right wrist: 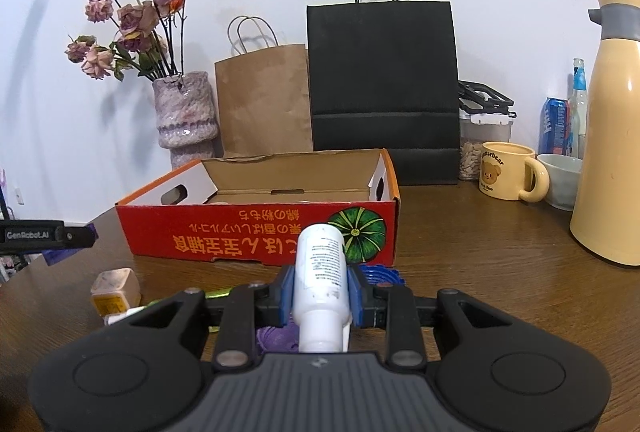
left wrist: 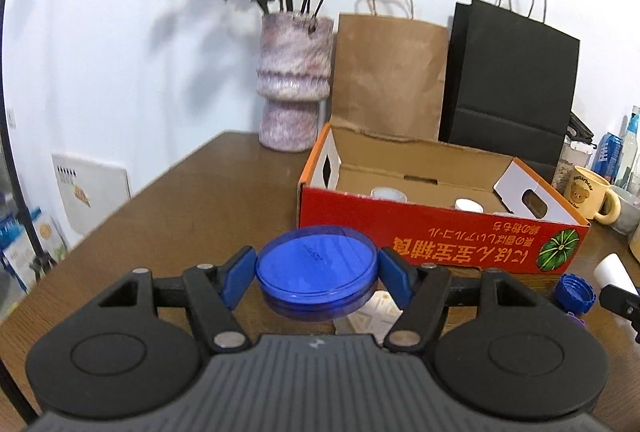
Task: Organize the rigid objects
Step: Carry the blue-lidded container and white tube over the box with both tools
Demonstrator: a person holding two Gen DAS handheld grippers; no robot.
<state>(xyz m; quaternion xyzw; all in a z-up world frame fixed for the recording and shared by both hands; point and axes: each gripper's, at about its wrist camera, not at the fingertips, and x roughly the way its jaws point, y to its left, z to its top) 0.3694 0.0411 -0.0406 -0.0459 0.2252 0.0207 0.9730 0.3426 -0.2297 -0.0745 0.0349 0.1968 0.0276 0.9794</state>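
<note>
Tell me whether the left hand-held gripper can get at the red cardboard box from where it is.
Probably yes: the left hand-held gripper, holding a blue round lid, faces the red cardboard box with nothing between them.

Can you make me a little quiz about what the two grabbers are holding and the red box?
1. True or false: the left gripper holds a round blue lid.
2. What does the right gripper clamp? A) a yellow mug B) a white bottle C) a flower
3. Fill in: the red box stands open on the table, and the picture on its front is a green ____.

Key: 1 true. 2 B. 3 pumpkin.
</note>
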